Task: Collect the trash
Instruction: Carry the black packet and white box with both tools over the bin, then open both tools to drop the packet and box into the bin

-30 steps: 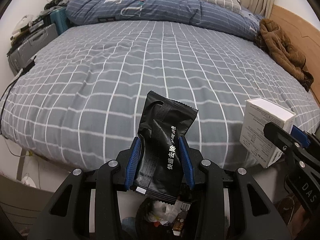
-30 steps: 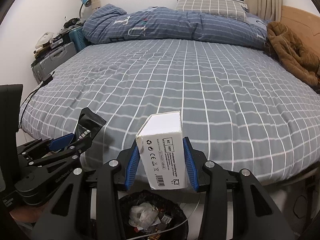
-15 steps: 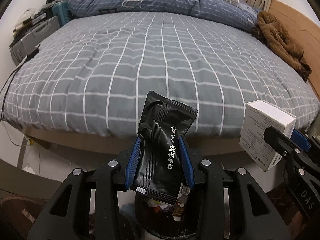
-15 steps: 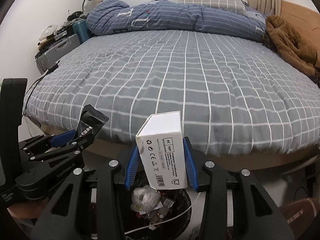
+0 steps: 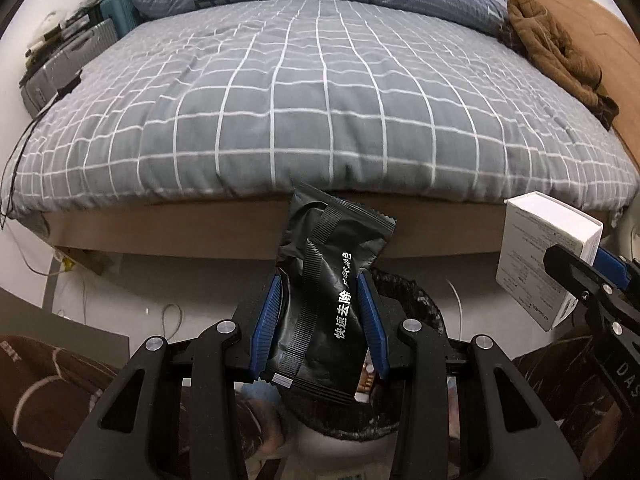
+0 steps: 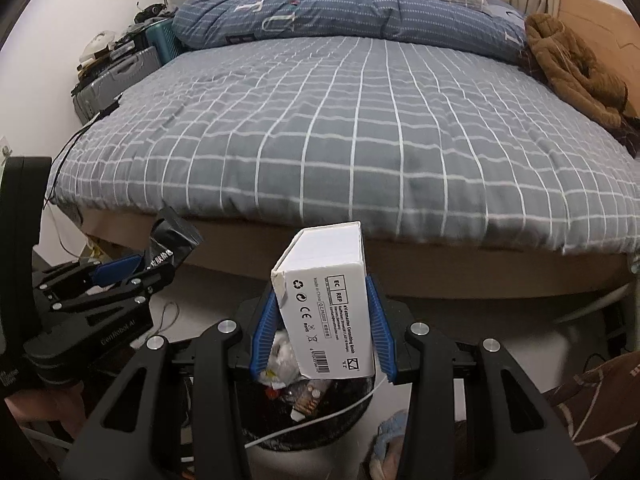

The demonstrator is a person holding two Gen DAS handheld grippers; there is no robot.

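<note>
- The left hand-held gripper (image 5: pixel 322 320), black with blue pads, is clamped on a crinkled black foil sachet with white lettering (image 5: pixel 328 292); the sachet stands upright between the pads.
- The right hand-held gripper (image 6: pixel 320 324) grips a white cardboard box with printed symbols (image 6: pixel 326 300) by its two long sides.
- Both items hang above a round bin lined with a black bag (image 6: pixel 312 420) on the floor at the foot of the bed; the bin holds crumpled paper and wrappers, and a white cable crosses its rim.
- A wide bed with a grey quilt checked in white lines (image 5: pixel 320 100) fills the room beyond, its pale wooden frame showing under the quilt's edge.
- A bunched blue duvet (image 6: pixel 340 12) lies across the head of the bed, with a grey checked pillow behind it.
- A brown fleecy garment (image 6: pixel 572 68) is heaped at the bed's right edge, against a wooden panel.
- A grey hard-shell suitcase (image 6: pixel 116 76) with clutter on top stands at the left by the white wall.
</note>
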